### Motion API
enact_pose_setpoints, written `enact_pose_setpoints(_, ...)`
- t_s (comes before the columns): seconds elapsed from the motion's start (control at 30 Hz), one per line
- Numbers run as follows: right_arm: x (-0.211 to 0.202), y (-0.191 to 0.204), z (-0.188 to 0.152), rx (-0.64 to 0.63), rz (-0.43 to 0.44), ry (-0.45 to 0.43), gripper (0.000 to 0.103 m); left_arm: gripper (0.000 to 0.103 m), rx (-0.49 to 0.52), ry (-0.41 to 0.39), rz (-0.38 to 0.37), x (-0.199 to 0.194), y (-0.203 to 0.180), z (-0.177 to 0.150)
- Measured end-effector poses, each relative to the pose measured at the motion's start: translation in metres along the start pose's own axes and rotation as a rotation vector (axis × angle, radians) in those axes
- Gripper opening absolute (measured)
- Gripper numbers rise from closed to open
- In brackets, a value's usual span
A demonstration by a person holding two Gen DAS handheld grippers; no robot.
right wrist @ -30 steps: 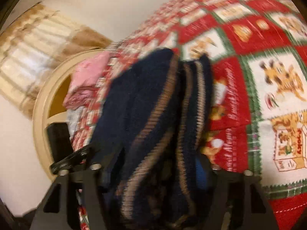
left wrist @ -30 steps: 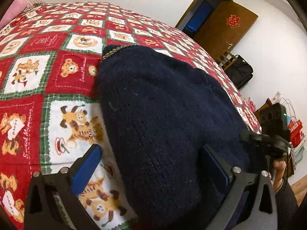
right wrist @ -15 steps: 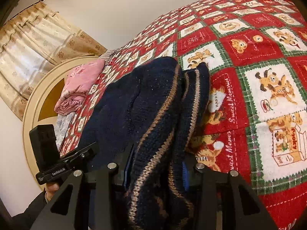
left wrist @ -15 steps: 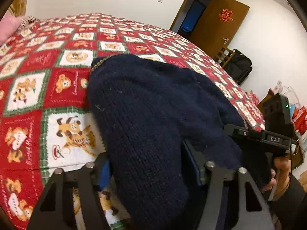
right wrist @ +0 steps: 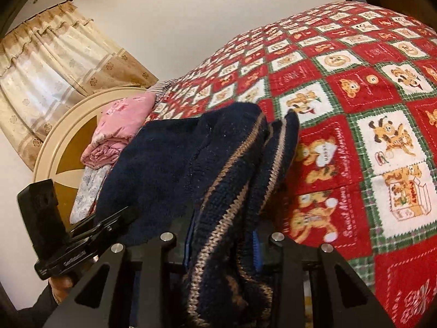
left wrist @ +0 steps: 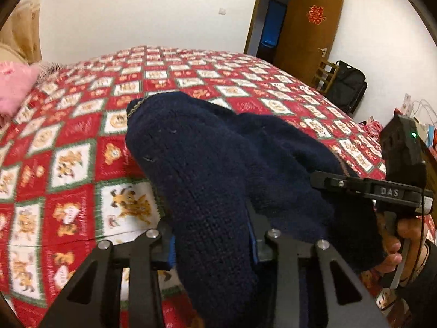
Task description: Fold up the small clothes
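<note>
At the bed's near edge, left tool (left wrist: 211, 242) and right tool (right wrist: 221, 243) were closing, gripping the navy sweater (left wrist: 207, 169); fold begun, next carrying it across evenly.

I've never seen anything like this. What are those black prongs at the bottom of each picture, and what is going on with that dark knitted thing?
No robot here: a person holds a handheld two-finger gripper in each hand, each carrying a camera looking along its fingers. One picture comes from the left gripper, the other from the right gripper. Both are closing on a navy knitted sweater between their jaws, over a red bear-print quilt. In the left view you also see the hand holding the right gripper. Pink folded bedding lies by the headboard.
</note>
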State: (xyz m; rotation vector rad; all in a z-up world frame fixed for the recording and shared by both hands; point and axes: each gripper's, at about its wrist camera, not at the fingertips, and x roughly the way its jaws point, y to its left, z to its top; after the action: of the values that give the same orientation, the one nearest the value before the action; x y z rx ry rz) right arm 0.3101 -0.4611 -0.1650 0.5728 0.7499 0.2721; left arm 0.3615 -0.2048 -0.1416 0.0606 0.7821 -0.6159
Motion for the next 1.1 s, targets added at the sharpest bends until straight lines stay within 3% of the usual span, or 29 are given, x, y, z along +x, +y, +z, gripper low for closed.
enact_pose_setpoints(0.17, -0.007, 0.028, -0.008, -0.014, 0.046, -0.012, 0.033, 0.039, -0.019, -0.039, -0.008, -0.036, 0.000, -0.002)
enact_pose_setpoints(0.43, -0.006, 0.097, -0.024, -0.076, 0.124, 0.005, 0.033, 0.039, -0.051, -0.084, 0.046, -0.094, 0.022, -0.022)
enact_pose_setpoints(1.1, 0.064, 0.267, -0.073, -0.267, 0.256, 0.128, 0.033, 0.039, -0.216, -0.200, 0.206, -0.215, 0.113, -0.088)
